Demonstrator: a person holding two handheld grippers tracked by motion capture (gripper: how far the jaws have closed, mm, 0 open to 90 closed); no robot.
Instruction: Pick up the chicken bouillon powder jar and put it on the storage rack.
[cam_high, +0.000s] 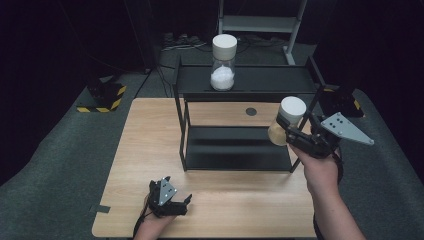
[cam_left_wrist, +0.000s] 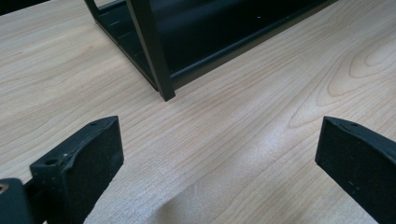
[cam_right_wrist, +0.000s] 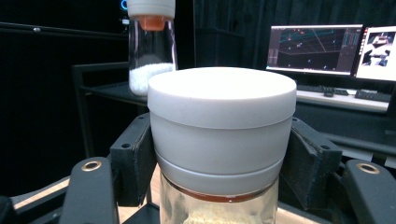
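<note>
High view lays out a wooden table (cam_high: 150, 150) with a black two-tier rack (cam_high: 240, 82) standing on it, and a jar of white grains (cam_high: 223, 62) upright on the rack's top shelf, well beyond the fingers of both grippers. The right gripper (cam_high: 290, 131) is raised beside the rack's right post, at about the height of that shelf, and is clamped on a second jar (cam_high: 286, 122) with a white lid and pale yellowish contents. Right gripper view has the pads (cam_right_wrist: 135, 158) pressing the jar (cam_right_wrist: 222, 140) from both sides at the lid's skirt, so it hangs upright between them and cannot spill or tip. That hold and height suit setting it on the top shelf next to the first jar (cam_right_wrist: 150, 51), which stands ahead and to the left of the fingers. The left gripper (cam_high: 170, 197) rests low at the table's near edge, its fingers (cam_left_wrist: 84, 158) spread wide with bare wood between them, parked clear of the work.
</note>
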